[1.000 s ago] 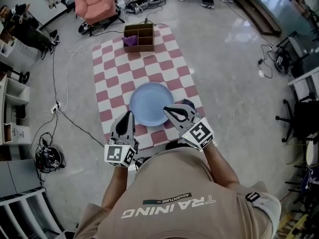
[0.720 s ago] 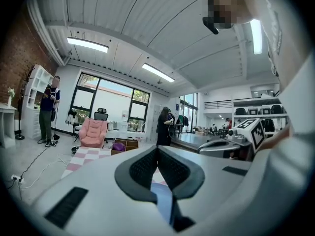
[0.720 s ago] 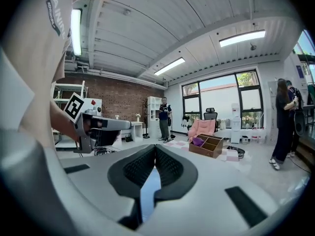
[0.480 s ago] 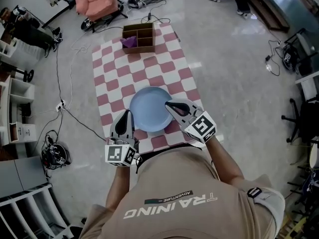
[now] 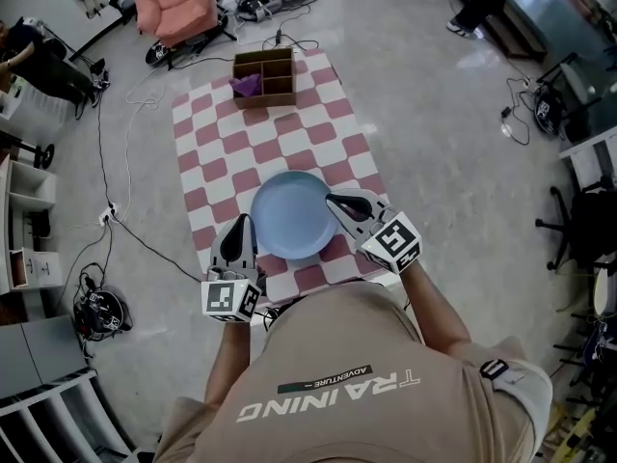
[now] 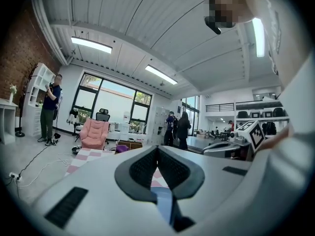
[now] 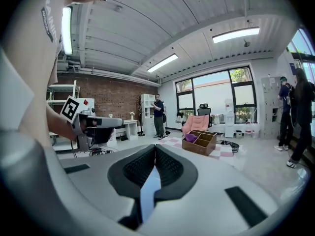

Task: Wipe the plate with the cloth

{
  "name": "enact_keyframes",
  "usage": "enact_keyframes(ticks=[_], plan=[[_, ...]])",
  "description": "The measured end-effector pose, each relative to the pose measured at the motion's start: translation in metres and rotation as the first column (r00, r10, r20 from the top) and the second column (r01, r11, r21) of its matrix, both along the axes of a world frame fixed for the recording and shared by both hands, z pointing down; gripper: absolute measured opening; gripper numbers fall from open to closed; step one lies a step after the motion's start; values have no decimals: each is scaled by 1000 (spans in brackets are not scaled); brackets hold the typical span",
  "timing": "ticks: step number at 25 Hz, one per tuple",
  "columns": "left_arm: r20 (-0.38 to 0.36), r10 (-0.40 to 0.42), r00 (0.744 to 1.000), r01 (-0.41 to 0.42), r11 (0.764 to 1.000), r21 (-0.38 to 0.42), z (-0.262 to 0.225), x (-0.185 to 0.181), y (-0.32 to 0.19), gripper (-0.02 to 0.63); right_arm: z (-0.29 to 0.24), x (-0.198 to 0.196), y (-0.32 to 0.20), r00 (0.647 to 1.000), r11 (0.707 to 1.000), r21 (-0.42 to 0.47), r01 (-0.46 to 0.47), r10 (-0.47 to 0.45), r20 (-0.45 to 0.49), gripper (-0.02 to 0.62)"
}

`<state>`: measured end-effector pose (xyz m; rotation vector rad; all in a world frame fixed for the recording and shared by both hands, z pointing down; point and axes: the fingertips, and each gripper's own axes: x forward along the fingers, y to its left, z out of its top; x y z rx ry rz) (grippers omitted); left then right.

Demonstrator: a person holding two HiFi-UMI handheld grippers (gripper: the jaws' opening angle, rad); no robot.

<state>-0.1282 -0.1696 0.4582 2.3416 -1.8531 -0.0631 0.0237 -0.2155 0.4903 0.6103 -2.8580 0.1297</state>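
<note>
Clamping plate (image 5: 292, 216) rim from opposite sides: left claw (image 5: 240, 224), right claw (image 5: 335, 200), both clenched.

Glossy grey floor (image 5: 434, 114); pink armchair (image 5: 174, 3) at eleven o'clock; brick wall (image 7: 106, 100), tall windows (image 7: 221, 100), ceiling strip lights (image 7: 236, 34).

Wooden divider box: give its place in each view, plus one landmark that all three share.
Head view: the wooden divider box is near the top, left of centre, on the far end of the checkered mat.
Left gripper view: the box is small, left of centre, at mid height.
Right gripper view: the box is right of centre, below mid height.
Shared landmark: the pink armchair, on the floor beyond the box.
</note>
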Motion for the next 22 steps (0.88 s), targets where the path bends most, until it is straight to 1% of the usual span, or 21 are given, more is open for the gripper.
enact_keyframes(ticks=[3,7,9,12,15,17,19,22], plan=[[-12,2,1000,-2,1000,-2,5,-2,0,12,9,10,-5,999,999,-20,-50,50,7,17],[-9,24,1000,-24,1000,-3,6,3,2,12,24,34,-5,992,991,-39,-128,127,-23,17],[-14,36,999,-36,999,-11,9,5,2,12,40,52,-8,982,984,-32,-175,173,-71,17],[-21,48,999,-49,999,-17,9,7,2,12,78,82,-8,954,972,-13,-236,229,-193,17],[-5,54,999,-54,998,-16,9,5,1,12,111,112,-5,921,955,-37,-294,273,-277,17],[0,58,998,-58,998,-18,10,4,1,12,124,130,-1,905,940,-66,-335,301,-299,17],[-1,60,998,-60,998,-18,10,3,1,12,131,140,3,897,930,-89,-357,316,-308,17],[-5,63,998,-63,998,-11,7,2,-1,12,133,141,5,896,929,-94,-358,313,-315,17]])
